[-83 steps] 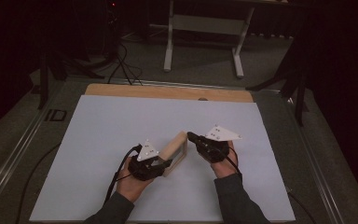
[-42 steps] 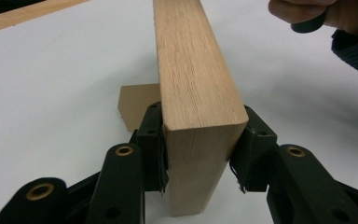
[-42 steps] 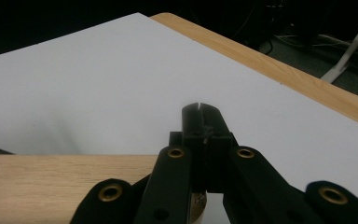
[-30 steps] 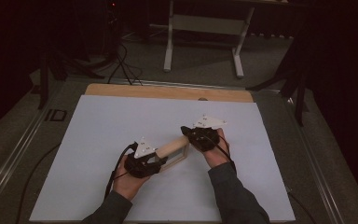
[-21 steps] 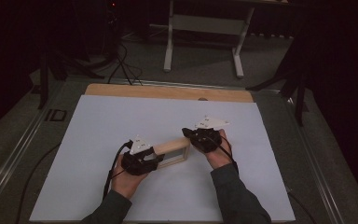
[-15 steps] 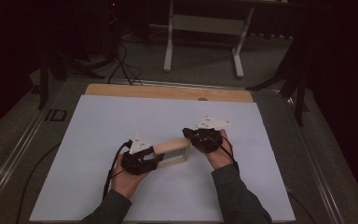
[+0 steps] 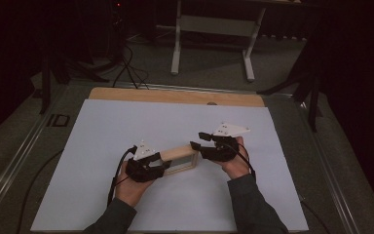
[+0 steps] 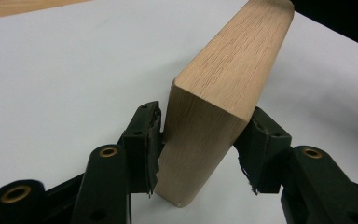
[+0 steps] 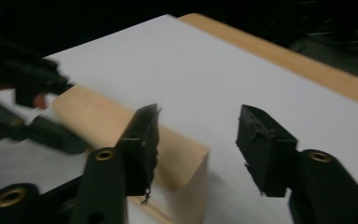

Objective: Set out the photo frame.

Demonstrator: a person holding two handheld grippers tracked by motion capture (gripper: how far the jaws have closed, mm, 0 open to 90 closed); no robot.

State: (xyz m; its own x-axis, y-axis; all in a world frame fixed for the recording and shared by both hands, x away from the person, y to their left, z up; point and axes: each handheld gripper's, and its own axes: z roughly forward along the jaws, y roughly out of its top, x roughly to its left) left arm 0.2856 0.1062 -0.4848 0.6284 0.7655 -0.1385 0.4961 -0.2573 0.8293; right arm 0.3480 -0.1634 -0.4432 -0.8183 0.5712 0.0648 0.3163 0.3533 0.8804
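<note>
A pale wooden block (image 7: 177, 154) stands on its long edge on the white sheet (image 7: 175, 122), between both hands. My left gripper (image 7: 163, 165) is at its left end. In the left gripper view, the block (image 8: 223, 79) runs away from the camera with my left gripper (image 8: 205, 114) shut on its near end, pads against both faces. My right gripper (image 7: 198, 140) hovers at the block's right end. In the right gripper view my right gripper (image 9: 200, 112) is open over bare sheet, and the block (image 9: 98, 116) lies behind its left jaw, outside the gap.
A strip of bare wood (image 7: 175, 96) edges the table's far side. Beyond it a white desk frame (image 7: 214, 24) and cables (image 7: 126, 63) sit on the dark floor. A dark metal rail (image 7: 24, 141) borders the table on the left.
The block has swung from a steep diagonal to lie nearly left-right. The left hand moved left with it. The right gripper, earlier at the block's far end, now stands open beside it.
</note>
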